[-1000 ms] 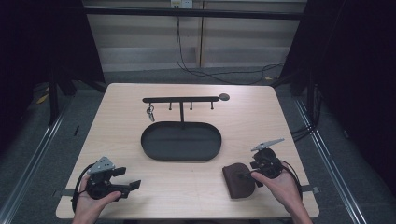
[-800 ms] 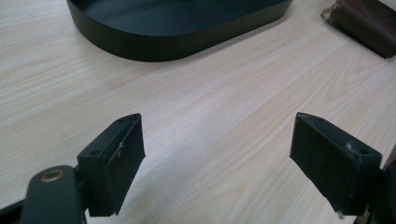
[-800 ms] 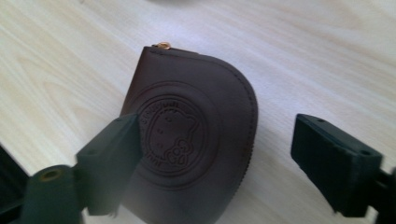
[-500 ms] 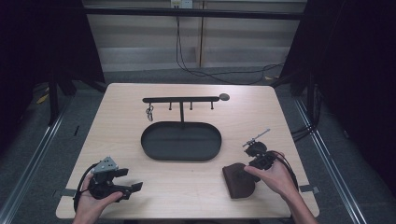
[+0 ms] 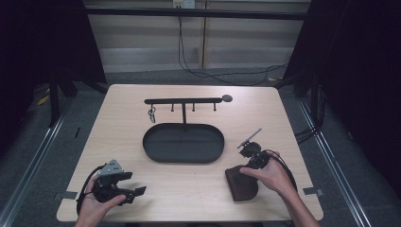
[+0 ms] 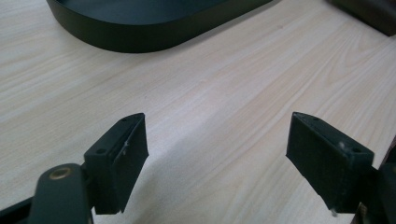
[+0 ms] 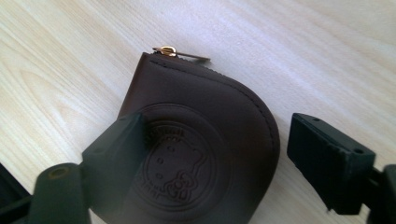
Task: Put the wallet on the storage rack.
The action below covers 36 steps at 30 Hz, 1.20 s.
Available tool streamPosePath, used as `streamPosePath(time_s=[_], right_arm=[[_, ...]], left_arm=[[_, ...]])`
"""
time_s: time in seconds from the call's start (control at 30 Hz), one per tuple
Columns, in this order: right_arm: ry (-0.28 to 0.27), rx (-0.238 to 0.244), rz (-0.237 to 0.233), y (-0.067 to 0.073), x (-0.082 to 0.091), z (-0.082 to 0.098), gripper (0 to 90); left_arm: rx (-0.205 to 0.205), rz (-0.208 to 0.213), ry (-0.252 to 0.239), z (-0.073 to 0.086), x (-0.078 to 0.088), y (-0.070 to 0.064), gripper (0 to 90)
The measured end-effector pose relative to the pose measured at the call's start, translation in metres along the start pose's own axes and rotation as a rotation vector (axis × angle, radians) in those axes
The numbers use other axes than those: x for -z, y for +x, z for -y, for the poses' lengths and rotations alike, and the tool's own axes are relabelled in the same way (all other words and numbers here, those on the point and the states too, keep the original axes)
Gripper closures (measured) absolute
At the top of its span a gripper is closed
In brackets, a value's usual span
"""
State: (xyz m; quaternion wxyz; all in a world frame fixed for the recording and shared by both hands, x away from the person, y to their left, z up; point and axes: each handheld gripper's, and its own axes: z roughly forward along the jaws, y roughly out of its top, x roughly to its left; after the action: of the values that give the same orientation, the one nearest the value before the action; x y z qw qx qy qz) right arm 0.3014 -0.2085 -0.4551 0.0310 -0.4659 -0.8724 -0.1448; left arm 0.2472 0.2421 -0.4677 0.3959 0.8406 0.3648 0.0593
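A brown leather pouch (image 5: 240, 185) lies flat near the table's front right; its stamped round emblem and gold zip pull (image 7: 166, 50) face up. My right gripper (image 5: 247, 168) hovers at the pouch's far edge, pointing down at it. Its jaws have just been opening and now stand wide. In the right gripper view the pouch (image 7: 201, 135) lies below and between them, one jaw over the leather and the other beside its curved edge, neither pressing. At the front left, my left gripper (image 5: 135, 183) stays open above bare wood with nothing between its fingers.
A black oval tray (image 5: 184, 161) sits mid-table, and its rim (image 6: 140, 32) shows ahead of my left gripper. Behind it stands a black hook rack (image 5: 183, 100) with keys (image 5: 152, 113) on the left hook. Dark floor surrounds the table.
My right hand has moved left, bringing its gripper from beside the pouch to over its far edge. The left hand has not moved.
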Motion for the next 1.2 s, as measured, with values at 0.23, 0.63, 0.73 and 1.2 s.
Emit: streamPosePath(time_s=[0.23, 0.63, 0.73, 1.2], right_arm=[[0.039, 0.004, 0.027, 0.004, -0.007, -0.006, 11.2], [0.104, -0.006, -0.062, 0.001, -0.012, -0.019, 21.7], [0.104, -0.011, -0.06, 0.003, -0.01, -0.019, 23.7], [0.062, -0.067, -0.053, 0.0, 0.01, -0.015, 45.1]], left_arm=[[-0.002, -0.004, -0.009, 0.0, 0.001, 0.002, 22.6], [0.013, -0.006, -0.009, 0.0, 0.001, 0.003, 22.7], [0.013, -0.006, -0.009, 0.0, 0.002, 0.003, 22.6], [0.011, -0.006, -0.006, 0.001, 0.002, 0.003, 22.6]])
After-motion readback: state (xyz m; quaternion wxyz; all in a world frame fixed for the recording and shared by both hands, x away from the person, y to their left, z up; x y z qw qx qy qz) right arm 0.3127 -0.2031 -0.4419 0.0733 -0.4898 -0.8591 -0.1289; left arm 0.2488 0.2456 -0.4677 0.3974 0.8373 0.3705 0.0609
